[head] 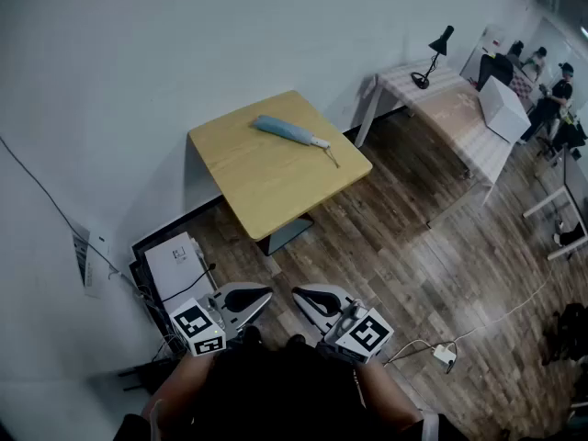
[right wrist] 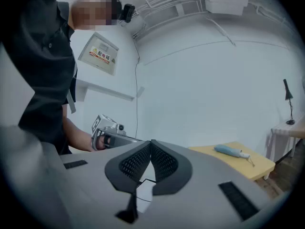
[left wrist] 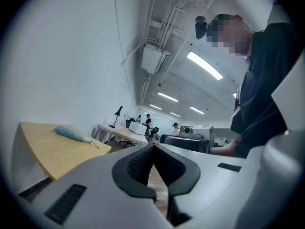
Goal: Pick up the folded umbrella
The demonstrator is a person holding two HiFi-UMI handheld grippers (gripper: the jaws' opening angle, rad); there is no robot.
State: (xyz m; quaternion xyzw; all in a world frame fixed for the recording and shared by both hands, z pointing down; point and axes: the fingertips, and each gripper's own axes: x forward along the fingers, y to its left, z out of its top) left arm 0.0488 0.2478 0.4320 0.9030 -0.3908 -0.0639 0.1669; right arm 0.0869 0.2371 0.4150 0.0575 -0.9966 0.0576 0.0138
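— On the yellow worktop (head: 266, 177) by the white wall, what does the head view give you?
— The folded umbrella (head: 292, 133). It's pale blue and lies flat toward the far side, with its light handle end and thin strap pointing right. Nothing touches it.
— And the grippers?
— They're low in that view, close to the person's body and well apart from the worktop. The left gripper (head: 262, 295) and the right gripper (head: 303, 297) have their tips turned inward toward each other, over the wooden floor (head: 395, 237).
— Now the left gripper view.
— Its fingers (left wrist: 138, 163) meet at the tips, with nothing held between them. The umbrella (left wrist: 71, 133) lies on the worktop (left wrist: 47, 156) off to the left, well beyond the fingers.
— And the right gripper view?
— Much the same. The fingers (right wrist: 164, 163) are pressed together at the tips and hold nothing. The umbrella (right wrist: 231, 151) shows on the worktop (right wrist: 240, 168) at the right, far from the tips. At the left of that view, the person's left hand (right wrist: 96, 141) grips the other gripper.
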